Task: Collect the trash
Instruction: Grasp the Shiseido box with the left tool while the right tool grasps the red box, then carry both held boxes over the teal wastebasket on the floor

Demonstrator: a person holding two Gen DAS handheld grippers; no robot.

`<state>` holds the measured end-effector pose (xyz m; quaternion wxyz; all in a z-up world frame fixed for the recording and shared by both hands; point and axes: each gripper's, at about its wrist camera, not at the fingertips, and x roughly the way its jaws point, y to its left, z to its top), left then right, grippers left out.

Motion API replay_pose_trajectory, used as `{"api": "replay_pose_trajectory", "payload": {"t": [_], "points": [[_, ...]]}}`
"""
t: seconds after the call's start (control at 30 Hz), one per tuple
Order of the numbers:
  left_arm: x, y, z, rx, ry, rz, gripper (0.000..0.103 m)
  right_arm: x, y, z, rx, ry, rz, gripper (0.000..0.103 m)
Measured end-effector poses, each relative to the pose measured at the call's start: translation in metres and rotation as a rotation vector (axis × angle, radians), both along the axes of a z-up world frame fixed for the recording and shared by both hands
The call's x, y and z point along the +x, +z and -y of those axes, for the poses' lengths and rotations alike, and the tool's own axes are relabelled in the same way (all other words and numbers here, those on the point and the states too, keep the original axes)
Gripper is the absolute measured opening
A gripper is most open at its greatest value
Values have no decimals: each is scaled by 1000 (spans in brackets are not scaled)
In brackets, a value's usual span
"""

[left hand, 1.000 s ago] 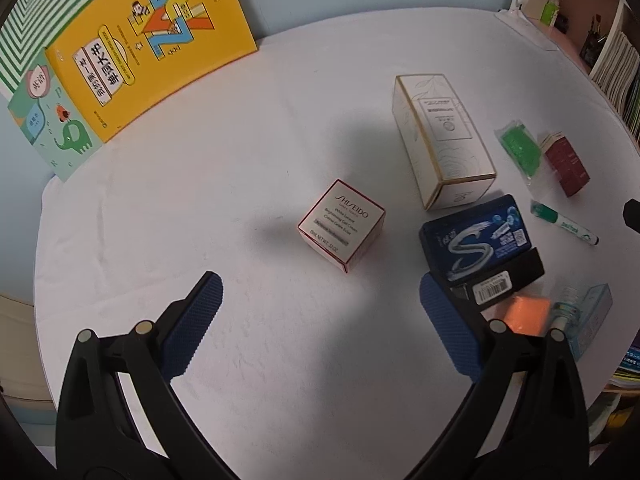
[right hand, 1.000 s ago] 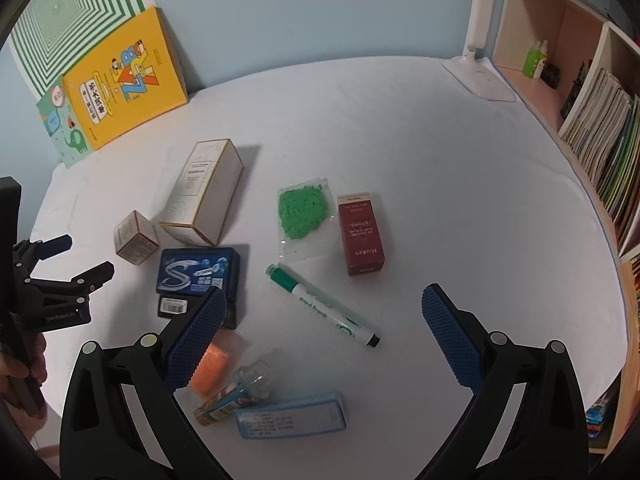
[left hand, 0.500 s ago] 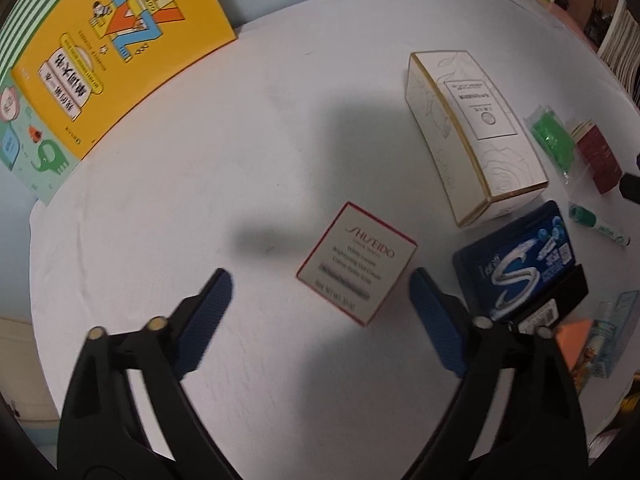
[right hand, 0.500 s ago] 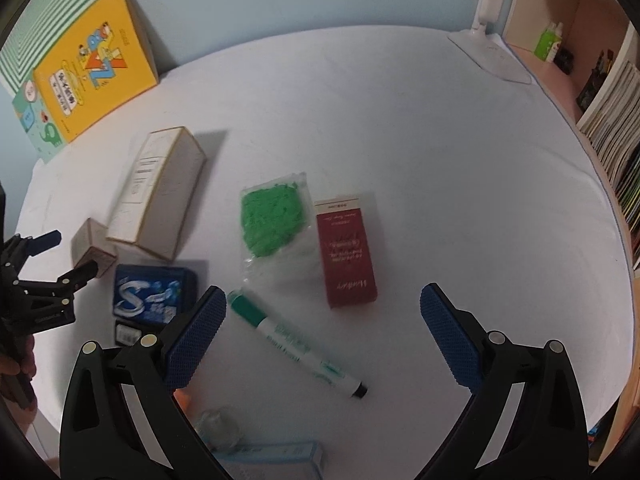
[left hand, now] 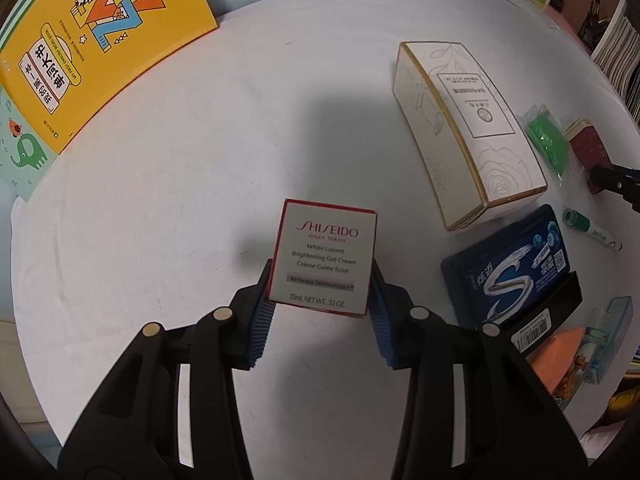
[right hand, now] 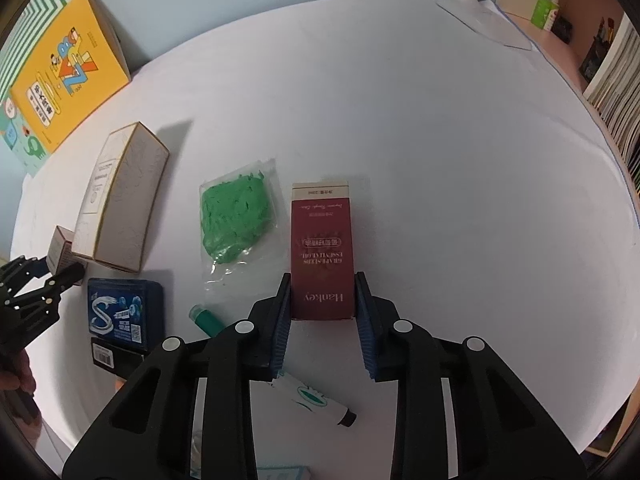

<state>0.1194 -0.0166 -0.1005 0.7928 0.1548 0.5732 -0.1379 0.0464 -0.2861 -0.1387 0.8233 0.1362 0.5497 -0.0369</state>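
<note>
Cardboard is what both tools have in hand. The left gripper has just been closing and its blue pads now press the two side walls of the small white cream box, which sits low between them. The right gripper has likewise just been closing, and its pads clamp the near end of the maroon oil box, whose far end reaches away from the jaws across the white table.

Both cartons look light, stiff at the edges and hollow, so I judge that a hard squeeze would dent the walls; the flat opposite sides that the pads already hold are the right places. The maroon one, held at one end only, may droop or swing when lifted.

Each tool points steeply down at the table from above.

Just left of the maroon oil box lies the green-filled bag, soft and slippery by its look. Nearer than the box, partly under the jaw, lies the green marker. Further left come the blue gum pack and the long white carton, and furthest left the yellow book leans on the wall.
</note>
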Motion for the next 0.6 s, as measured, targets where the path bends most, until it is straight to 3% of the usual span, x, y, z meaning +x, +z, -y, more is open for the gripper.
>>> {"api": "replay_pose_trajectory", "payload": {"t": [0.33, 0.6], "points": [[-16, 37, -7, -33, 4, 52, 41, -33, 36, 5, -8, -38, 85, 30], [-56, 62, 10, -43, -97, 96, 41, -84, 65, 8, -22, -104, 141, 31]]}}
